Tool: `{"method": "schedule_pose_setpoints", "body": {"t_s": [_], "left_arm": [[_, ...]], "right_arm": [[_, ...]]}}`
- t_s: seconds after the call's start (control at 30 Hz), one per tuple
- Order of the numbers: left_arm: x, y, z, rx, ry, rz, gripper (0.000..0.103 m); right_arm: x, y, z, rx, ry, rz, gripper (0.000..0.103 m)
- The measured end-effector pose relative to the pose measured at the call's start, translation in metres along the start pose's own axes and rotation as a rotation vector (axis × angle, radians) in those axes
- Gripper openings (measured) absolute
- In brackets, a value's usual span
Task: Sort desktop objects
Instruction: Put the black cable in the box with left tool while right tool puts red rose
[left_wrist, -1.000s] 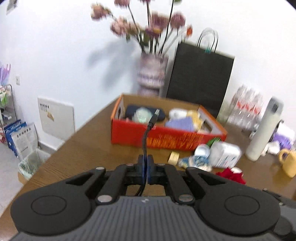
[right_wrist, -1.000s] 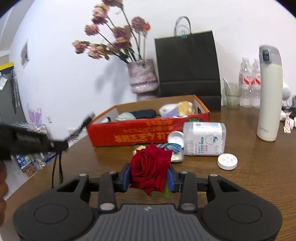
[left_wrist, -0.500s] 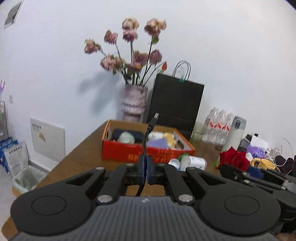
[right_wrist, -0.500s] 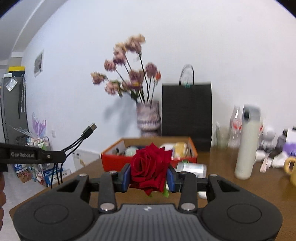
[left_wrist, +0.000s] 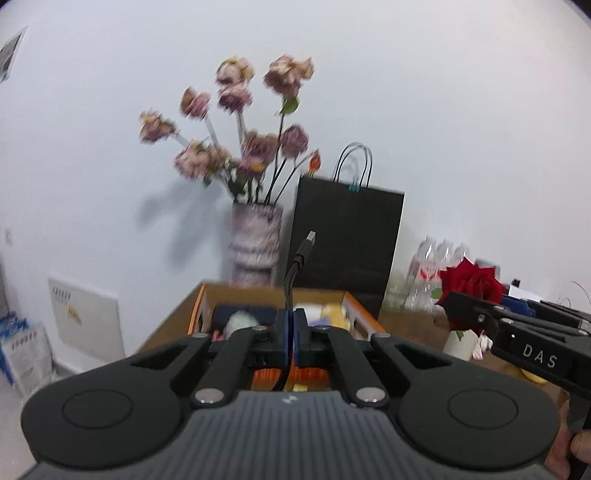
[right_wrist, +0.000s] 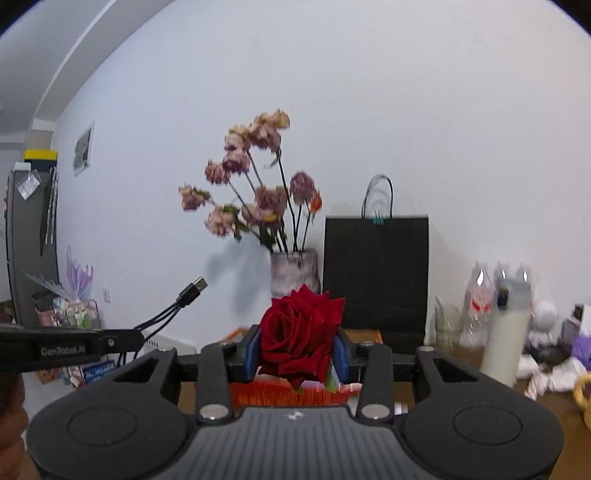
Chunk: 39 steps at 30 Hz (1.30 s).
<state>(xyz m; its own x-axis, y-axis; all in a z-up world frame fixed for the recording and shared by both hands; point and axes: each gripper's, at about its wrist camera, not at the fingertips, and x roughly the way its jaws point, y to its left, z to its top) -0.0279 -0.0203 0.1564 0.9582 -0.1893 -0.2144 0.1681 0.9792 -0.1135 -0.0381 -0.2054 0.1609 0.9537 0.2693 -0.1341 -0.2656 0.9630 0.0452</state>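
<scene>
Left gripper (left_wrist: 290, 334): fingers clenched on the thin black USB cable (left_wrist: 295, 273); the cable's plug end stands free above the fingers, and its lower run hangs out of sight below.
Right gripper (right_wrist: 297, 350): fingers clenched on the deep red rose bloom (right_wrist: 300, 338), which fills the gap between the blue pads.
Risk, cable: the grip is narrow and the cable is slick and springy; a quick swing is likely to let it slide through or whip sideways.
Risk, rose: the petals are soft; a harder squeeze probably bruises or sheds them.
Risk, collision: both grippers are raised and near each other; converging paths could knock the rose.
Orange open-topped cardboard box (left_wrist: 356, 308): already holds several items on the brown wooden bench (left_wrist: 166, 328); a loose drop may snag the cable on its rim.
Mottled ceramic vase of dried pink flowers (right_wrist: 293, 273): just behind the box; an overshoot could tip it.
</scene>
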Motion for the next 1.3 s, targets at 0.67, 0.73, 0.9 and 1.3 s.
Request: {"method": "schedule_pose_setpoints", "body": {"t_s": [0.67, 0.73, 0.9, 1.3], "left_arm": [[0.266, 0.047, 0.051, -0.044, 0.497, -0.011, 0.101], [0.266, 0.050, 0.044, -0.030, 0.539, 0.030, 0.101], [0.250, 0.056, 0.050, -0.065, 0.543, 0.030, 0.102], [0.197, 0.048, 0.046, -0.047, 0.522, 0.038, 0.103]], "right_arm": [[0.328, -0.108, -0.002, 0.383, 0.847, 0.022, 0.086], [0.324, -0.106, -0.005, 0.377, 0.863, 0.031, 0.086], [0.308, -0.093, -0.003, 0.307, 0.879, 0.006, 0.087], [0.255, -0.075, 0.014, 0.242, 0.824, 0.013, 0.087]]}}
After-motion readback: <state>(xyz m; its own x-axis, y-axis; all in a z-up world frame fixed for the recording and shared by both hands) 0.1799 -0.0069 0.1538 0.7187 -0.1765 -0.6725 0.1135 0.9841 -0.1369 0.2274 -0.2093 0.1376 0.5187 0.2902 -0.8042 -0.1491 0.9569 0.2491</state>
